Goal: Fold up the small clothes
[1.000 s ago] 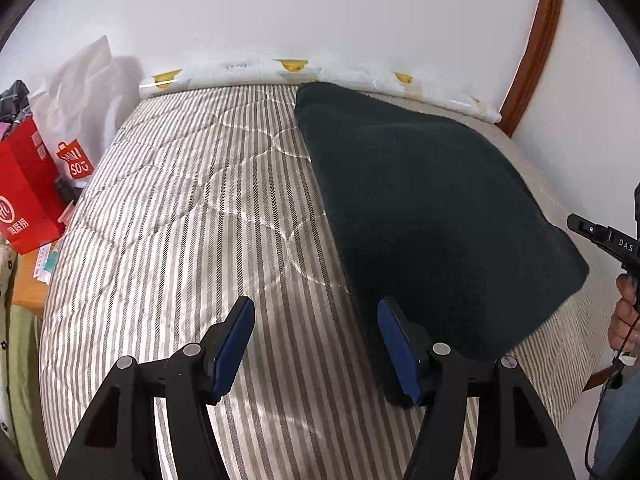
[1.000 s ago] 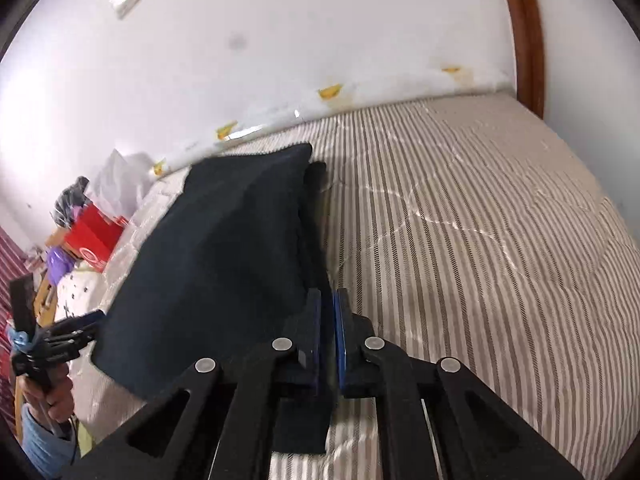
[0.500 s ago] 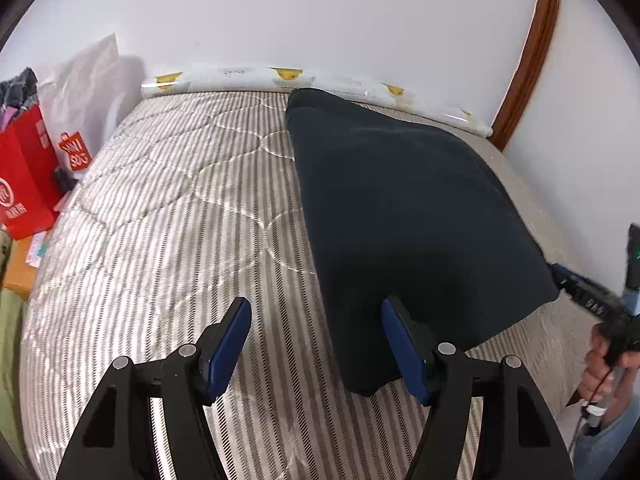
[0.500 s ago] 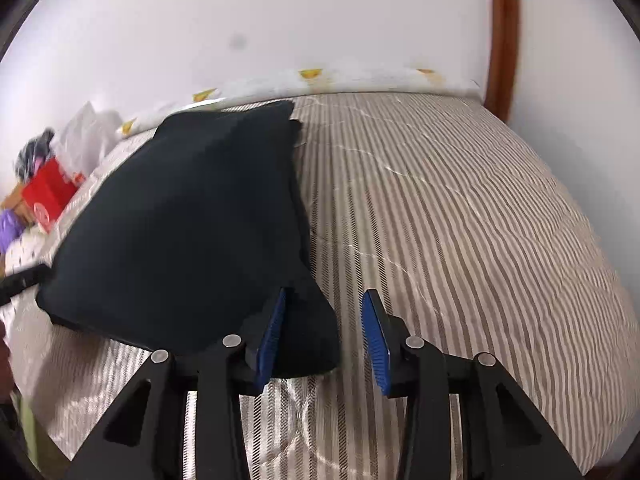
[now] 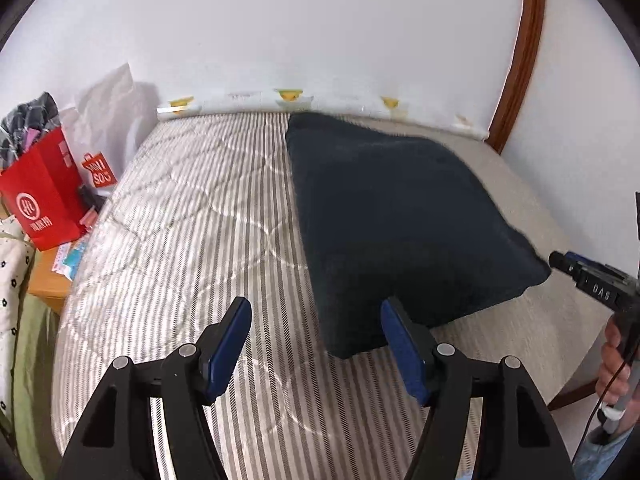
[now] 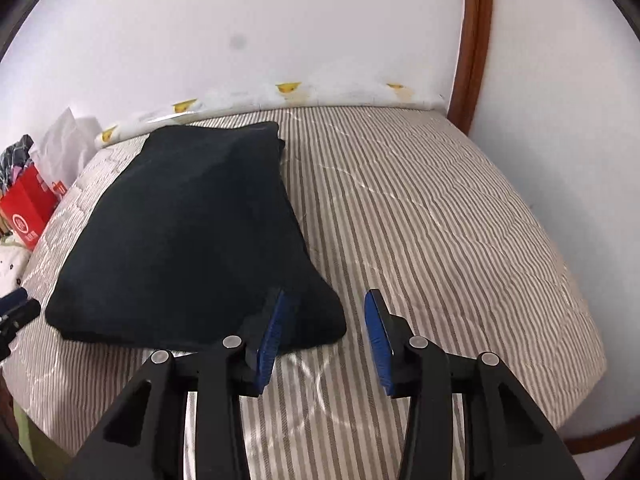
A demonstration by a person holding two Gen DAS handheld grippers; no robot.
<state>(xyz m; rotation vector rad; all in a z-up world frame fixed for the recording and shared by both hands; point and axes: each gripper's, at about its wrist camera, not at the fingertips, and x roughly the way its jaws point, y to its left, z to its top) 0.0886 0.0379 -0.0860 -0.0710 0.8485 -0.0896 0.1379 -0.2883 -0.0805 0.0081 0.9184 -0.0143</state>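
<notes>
A dark, folded garment lies flat on the striped mattress; it also shows in the right wrist view. My left gripper is open and empty, just short of the garment's near left corner. My right gripper is open and empty at the garment's near right corner, its left pad beside the cloth. The right gripper's tip shows in the left wrist view at the garment's right corner.
A red paper bag and a white bag stand left of the bed on a wooden stand. A patterned roll lies along the white wall at the bed's far edge. A brown wooden frame rises at the right.
My right gripper was shut on the garment's edge, then opened and let it go. The garment has settled flat on the mattress. Both grippers drew back a little.
</notes>
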